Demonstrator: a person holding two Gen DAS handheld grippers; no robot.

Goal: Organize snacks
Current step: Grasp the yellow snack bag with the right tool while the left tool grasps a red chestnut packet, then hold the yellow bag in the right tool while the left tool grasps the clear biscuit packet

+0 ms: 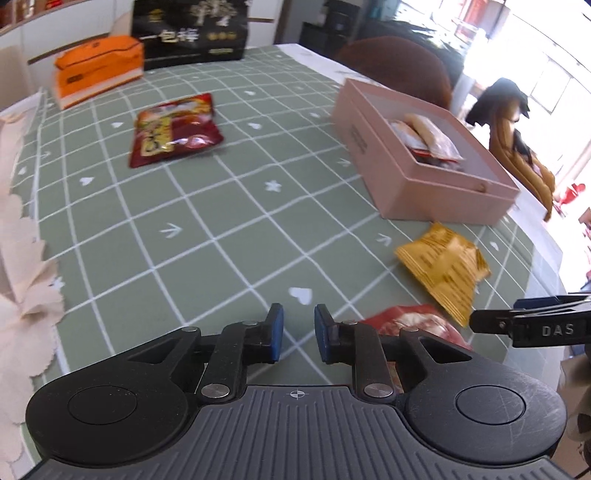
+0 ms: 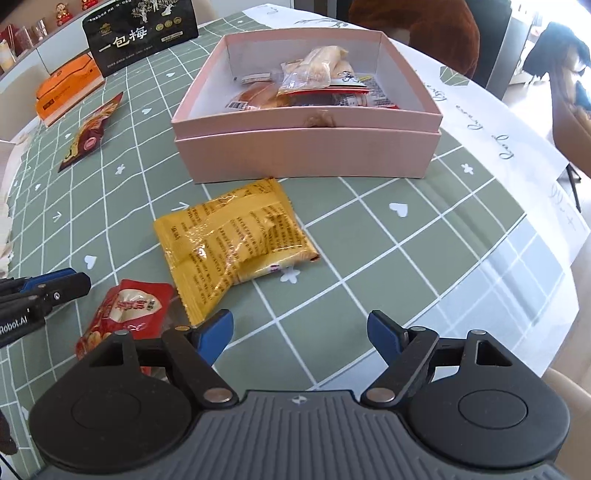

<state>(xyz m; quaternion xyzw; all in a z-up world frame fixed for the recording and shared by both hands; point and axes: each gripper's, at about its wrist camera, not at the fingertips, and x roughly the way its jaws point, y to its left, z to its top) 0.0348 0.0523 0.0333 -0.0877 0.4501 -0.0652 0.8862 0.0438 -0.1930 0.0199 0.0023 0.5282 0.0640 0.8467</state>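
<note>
A pink open box (image 2: 306, 147) (image 1: 424, 192) holds several wrapped snacks (image 2: 314, 85). A yellow snack packet (image 2: 232, 240) (image 1: 447, 269) lies on the green checked tablecloth just in front of the box. A small red snack packet (image 2: 125, 314) (image 1: 413, 321) lies near the front, beside the left gripper. A larger red packet (image 1: 173, 129) (image 2: 88, 133) lies farther back on the left. My right gripper (image 2: 299, 332) is open and empty, above the cloth in front of the yellow packet. My left gripper (image 1: 298, 336) is empty, its jaws a narrow gap apart.
An orange box (image 1: 96, 70) and a black bag with white Chinese lettering (image 1: 192, 33) stand at the table's back. A brown chair (image 1: 399, 62) stands behind the pink box. Pale paper flowers (image 1: 22, 280) lie at the left edge. A white printed runner (image 2: 498, 122) lies on the right.
</note>
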